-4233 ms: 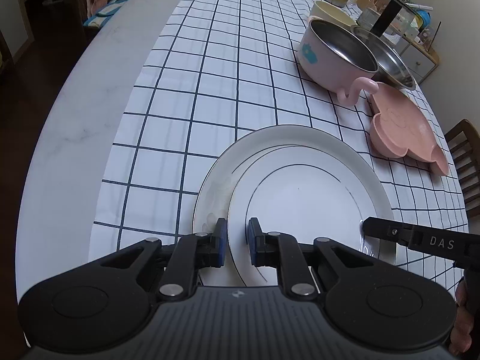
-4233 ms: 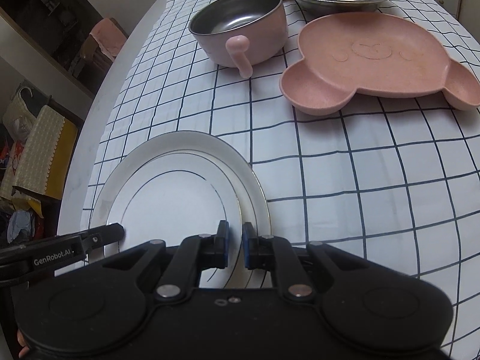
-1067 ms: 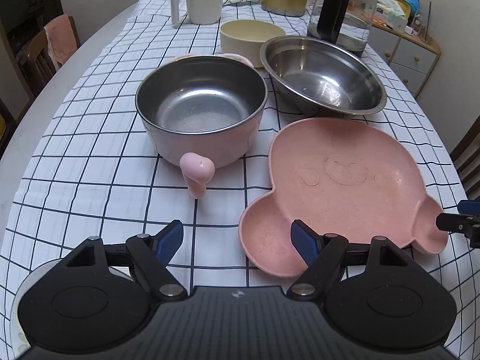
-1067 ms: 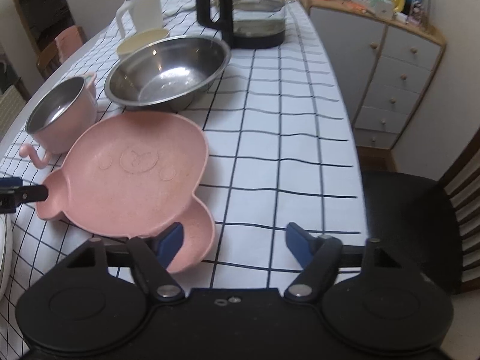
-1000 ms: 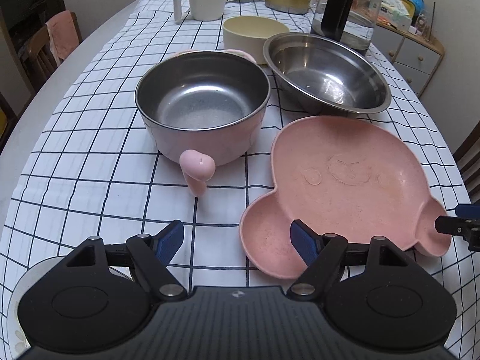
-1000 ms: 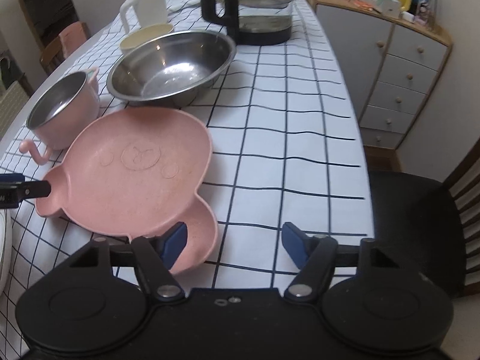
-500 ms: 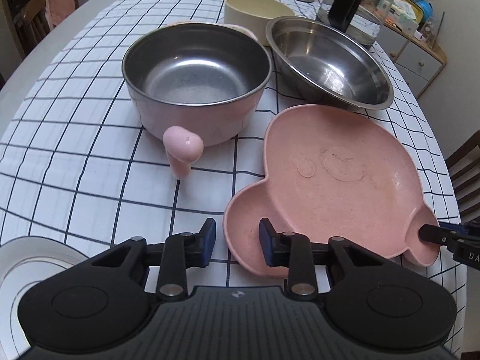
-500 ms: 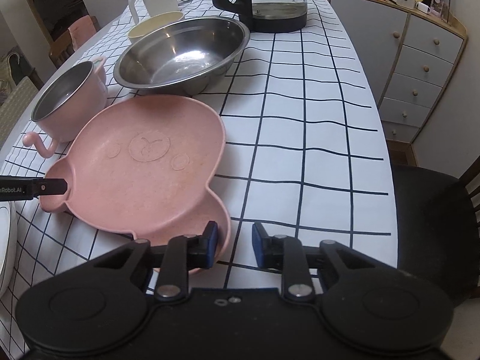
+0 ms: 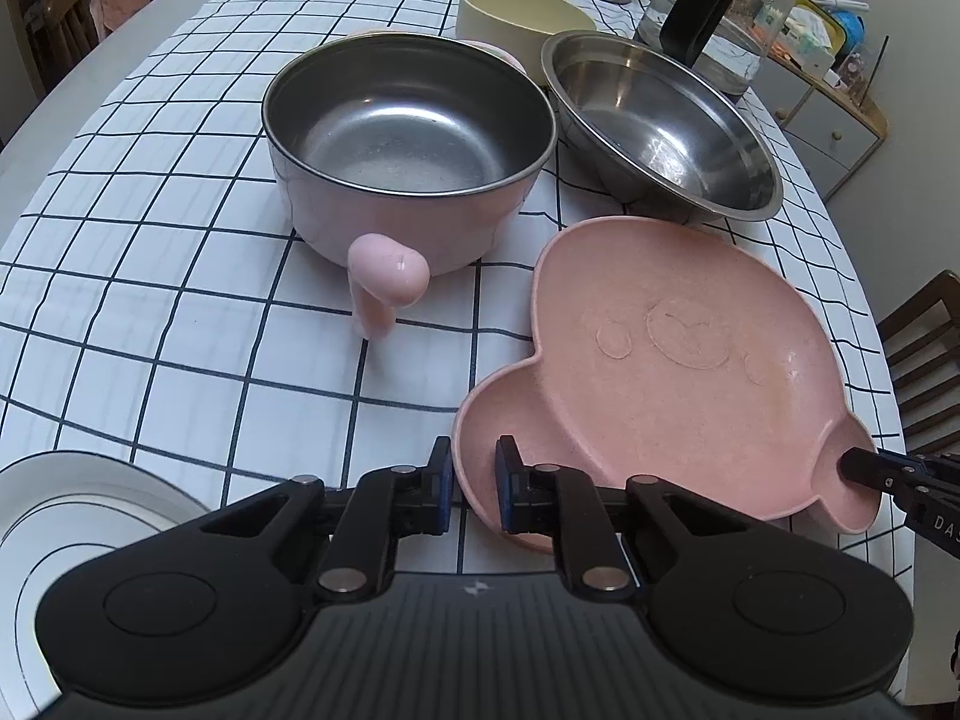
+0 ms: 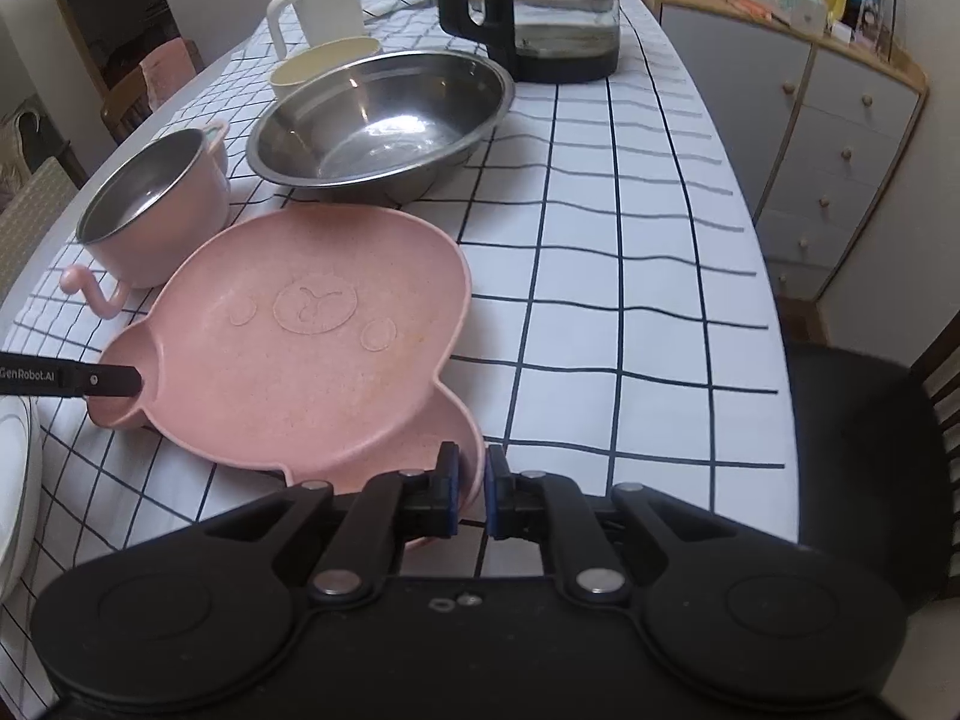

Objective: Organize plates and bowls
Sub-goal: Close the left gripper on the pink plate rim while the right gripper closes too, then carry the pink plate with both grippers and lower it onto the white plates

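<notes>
A pink bear-shaped divided plate [image 9: 678,360] lies on the checked tablecloth; it also shows in the right wrist view [image 10: 300,342]. My left gripper [image 9: 473,483] is shut on the rim of one ear compartment. My right gripper [image 10: 471,489] is shut on the rim of the other ear. A pink bowl with a steel lining and a curled handle [image 9: 408,156] stands behind the plate. A wide steel bowl [image 9: 660,120] and a cream bowl [image 9: 516,9] stand further back. White stacked plates [image 9: 78,516] lie at the near left.
A glass kettle with a black handle [image 10: 534,12] and a white mug [image 10: 318,6] stand at the far end. A grey drawer cabinet [image 10: 828,138] and a dark chair [image 10: 864,450] are beside the table's right edge.
Both grippers left the white plates, moved to the pink plate with jaws wide open, then closed on its two ear rims. The plate looks slightly raised at the right ear.
</notes>
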`<state>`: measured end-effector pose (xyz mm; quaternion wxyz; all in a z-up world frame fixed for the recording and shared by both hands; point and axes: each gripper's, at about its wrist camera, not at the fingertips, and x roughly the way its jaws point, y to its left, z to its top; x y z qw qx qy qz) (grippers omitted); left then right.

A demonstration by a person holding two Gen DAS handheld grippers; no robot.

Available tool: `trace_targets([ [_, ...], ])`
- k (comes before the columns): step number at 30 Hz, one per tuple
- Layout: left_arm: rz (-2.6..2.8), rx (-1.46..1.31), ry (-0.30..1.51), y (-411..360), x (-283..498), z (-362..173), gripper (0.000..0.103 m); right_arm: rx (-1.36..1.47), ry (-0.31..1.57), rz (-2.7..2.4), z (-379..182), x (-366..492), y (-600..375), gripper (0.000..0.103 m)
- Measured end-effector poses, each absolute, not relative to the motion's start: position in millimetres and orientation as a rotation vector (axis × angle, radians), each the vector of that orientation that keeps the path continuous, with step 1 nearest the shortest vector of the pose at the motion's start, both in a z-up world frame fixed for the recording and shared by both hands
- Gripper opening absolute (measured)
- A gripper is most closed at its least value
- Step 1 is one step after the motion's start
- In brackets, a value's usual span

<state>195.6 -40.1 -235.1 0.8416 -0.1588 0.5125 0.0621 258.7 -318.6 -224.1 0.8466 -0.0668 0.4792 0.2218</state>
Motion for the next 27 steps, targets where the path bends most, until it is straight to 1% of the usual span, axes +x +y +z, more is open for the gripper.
trace_targets([
  [7,0.085,-0.312,1.084,-41.0,178.7,-221.2,0.013,-0.144,0.988,0.453,-209.0,237.1,-320.9,0.009],
  [14,0.033,-0.279,1.057,-35.4,156.8,-194.8,0.013,-0.107,0.963,0.428,-186.1,209.7,-323.1,0.009],
  [27,0.013,-0.248,1.005,19.3,98.2,-150.6,0.013,-0.053,0.893,0.411,-143.5,139.6,-286.9,0.009],
])
